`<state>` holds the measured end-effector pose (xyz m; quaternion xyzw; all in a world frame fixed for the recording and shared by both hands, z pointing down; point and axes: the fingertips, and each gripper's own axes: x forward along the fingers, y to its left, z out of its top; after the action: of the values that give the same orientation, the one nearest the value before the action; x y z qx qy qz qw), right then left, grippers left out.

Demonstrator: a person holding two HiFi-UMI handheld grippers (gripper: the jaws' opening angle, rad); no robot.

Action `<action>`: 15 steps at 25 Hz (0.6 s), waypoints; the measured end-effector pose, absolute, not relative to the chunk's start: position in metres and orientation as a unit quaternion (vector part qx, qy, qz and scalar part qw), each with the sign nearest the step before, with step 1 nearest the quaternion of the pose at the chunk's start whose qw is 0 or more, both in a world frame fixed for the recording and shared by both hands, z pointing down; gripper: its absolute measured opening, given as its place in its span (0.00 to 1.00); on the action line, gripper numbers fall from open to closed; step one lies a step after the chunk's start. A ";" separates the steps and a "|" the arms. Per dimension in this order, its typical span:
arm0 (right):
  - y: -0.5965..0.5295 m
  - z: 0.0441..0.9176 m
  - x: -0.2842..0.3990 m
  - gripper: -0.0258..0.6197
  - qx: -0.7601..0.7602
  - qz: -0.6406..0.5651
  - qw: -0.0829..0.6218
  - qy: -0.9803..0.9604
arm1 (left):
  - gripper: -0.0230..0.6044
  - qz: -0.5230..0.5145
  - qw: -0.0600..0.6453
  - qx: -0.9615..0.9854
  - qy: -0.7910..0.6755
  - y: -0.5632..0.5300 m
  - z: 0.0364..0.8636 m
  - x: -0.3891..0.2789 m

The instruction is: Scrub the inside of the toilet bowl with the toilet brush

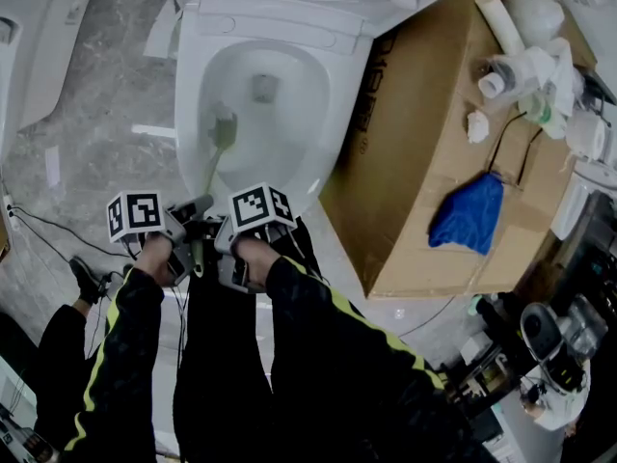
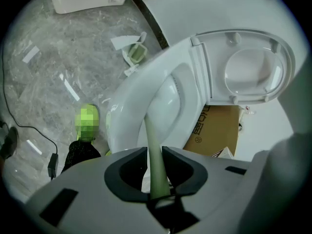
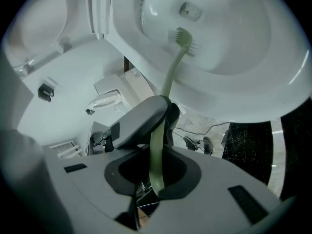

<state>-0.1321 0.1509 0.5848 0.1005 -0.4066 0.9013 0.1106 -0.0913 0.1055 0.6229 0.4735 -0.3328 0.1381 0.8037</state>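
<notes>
Head view shows the toilet brush inside the toilet bowl. The left gripper and right gripper fingers both clamp its handle — best to press the bristles firmly and sweep round the wall.

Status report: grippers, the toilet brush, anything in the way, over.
Left gripper and right gripper both shut on toilet brush handle. Its head down inside toilet bowl. Nothing blocking the bowl.

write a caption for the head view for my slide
Seen from above, the left gripper and right gripper clamp the green toilet brush, its head inside the white toilet bowl.
</notes>
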 end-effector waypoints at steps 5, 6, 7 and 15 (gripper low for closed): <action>0.139 0.589 -0.132 0.13 0.096 0.889 0.117 -0.432 | 0.18 0.120 0.788 0.494 -0.346 0.090 0.626 -0.093; 0.137 0.590 -0.132 0.13 0.096 0.887 0.118 -0.437 | 0.18 0.116 0.788 0.494 -0.348 0.088 0.626 -0.093; 0.135 0.591 -0.132 0.13 0.096 0.885 0.119 -0.440 | 0.18 0.113 0.789 0.493 -0.350 0.086 0.626 -0.092; 0.117 0.601 -0.130 0.13 0.107 0.869 0.118 -0.469 | 0.17 0.095 0.770 0.519 -0.359 0.065 0.634 -0.092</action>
<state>-0.1296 0.1167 0.6009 0.1067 -0.4690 0.8687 0.1182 -0.0921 0.0647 0.6338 0.5188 -0.3586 0.0949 0.7702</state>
